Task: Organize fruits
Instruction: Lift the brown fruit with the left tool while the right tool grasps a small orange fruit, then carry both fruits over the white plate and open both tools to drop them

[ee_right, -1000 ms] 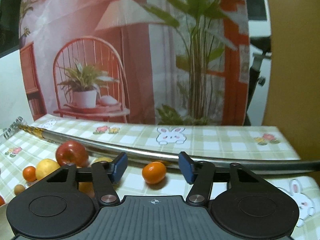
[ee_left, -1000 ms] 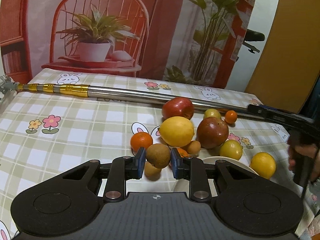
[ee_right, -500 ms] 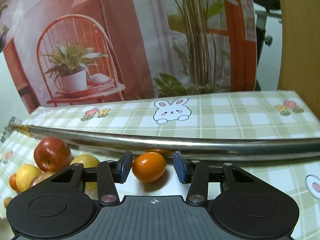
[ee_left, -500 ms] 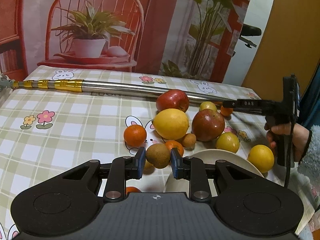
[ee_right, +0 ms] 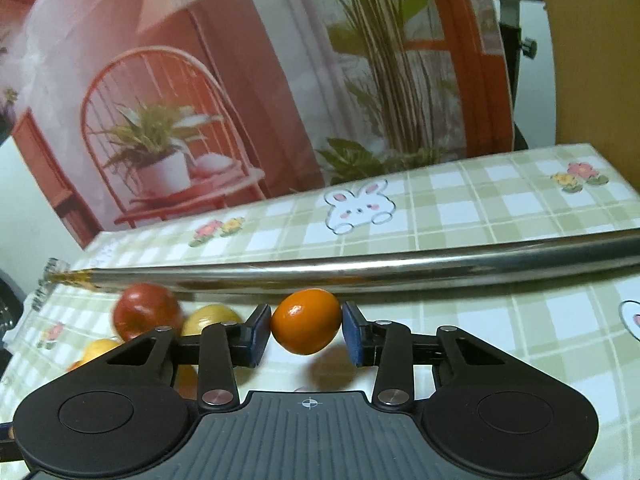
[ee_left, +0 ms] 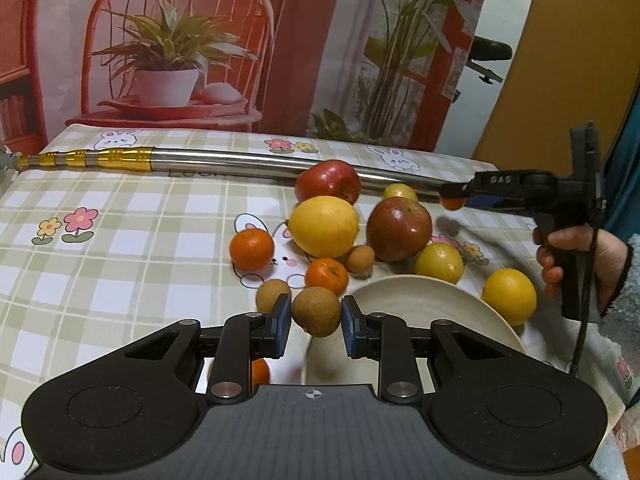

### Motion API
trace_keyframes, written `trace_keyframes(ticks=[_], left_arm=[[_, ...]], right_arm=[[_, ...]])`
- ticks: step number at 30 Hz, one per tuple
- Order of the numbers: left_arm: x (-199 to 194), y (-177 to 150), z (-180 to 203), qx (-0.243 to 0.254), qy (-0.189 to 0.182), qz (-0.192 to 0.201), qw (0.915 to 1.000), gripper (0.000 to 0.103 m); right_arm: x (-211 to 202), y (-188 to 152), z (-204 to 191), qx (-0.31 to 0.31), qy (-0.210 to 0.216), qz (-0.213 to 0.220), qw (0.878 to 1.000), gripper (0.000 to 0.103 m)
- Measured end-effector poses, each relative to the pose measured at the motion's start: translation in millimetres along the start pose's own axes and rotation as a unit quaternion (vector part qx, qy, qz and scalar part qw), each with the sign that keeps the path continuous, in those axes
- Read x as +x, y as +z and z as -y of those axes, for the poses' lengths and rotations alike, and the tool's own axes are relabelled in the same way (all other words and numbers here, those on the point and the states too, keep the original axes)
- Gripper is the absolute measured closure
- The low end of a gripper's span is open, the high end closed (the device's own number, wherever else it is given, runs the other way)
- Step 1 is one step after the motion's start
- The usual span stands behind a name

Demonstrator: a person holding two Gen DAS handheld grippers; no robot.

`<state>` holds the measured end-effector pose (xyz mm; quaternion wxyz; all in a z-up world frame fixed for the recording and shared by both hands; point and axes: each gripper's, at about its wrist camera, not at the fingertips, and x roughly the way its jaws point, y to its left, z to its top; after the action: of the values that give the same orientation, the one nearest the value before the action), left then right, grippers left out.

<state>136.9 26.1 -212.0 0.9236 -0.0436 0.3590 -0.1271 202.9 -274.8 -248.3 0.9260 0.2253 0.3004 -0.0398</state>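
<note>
Left wrist view only: cream plate [ee_left: 420, 304], person's hand [ee_left: 576, 256], fruit pile on checked desk [ee_left: 120, 248]. Left gripper [ee_left: 313, 322] jaws clamping brown fruit [ee_left: 316, 311] beside plate rim. Right gripper [ee_right: 306, 334] jaws clamping small orange [ee_right: 306, 326] above desk, near steel pole [ee_right: 360, 272]. Count: two red apples, one plate.

I see a staged home-like setup: a table [ee_left: 120, 240] under a bunny-print checked cloth, backed by a printed backdrop [ee_left: 180, 40] of a chair and potted plants
</note>
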Motion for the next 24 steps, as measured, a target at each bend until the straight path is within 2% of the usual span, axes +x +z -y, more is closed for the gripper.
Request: trace_keyframes(ticks=[6,12,19,24], left_arm=[[-4.5,-9.9,10.7,0.009,-0.014,-0.006,0.9998,0.075],[-9.8,-25.4,22.1,0.021,-0.014,-0.015,0.9996,0.075],[-30.0,-28.9,24.5,0.008,-0.011,-0.003,0.9999,0.075],[-56.8,-27.7,27.8,-0.005,-0.013,0.022,0.9997,0.075]], right_arm=[[-54.7,-18.6,-32.9,-0.03,0.027,0.026,0.999,0.067],[-102.0,-60.0,-68.6,-0.021,0.053,0.03,0.998,0.067],[-134.9,-107.7,-92.9,0.004,0.029,0.006,1.0,0.067],[-159.5,-120.2,-110.5,0.0,0.014,0.022,1.0,0.067]])
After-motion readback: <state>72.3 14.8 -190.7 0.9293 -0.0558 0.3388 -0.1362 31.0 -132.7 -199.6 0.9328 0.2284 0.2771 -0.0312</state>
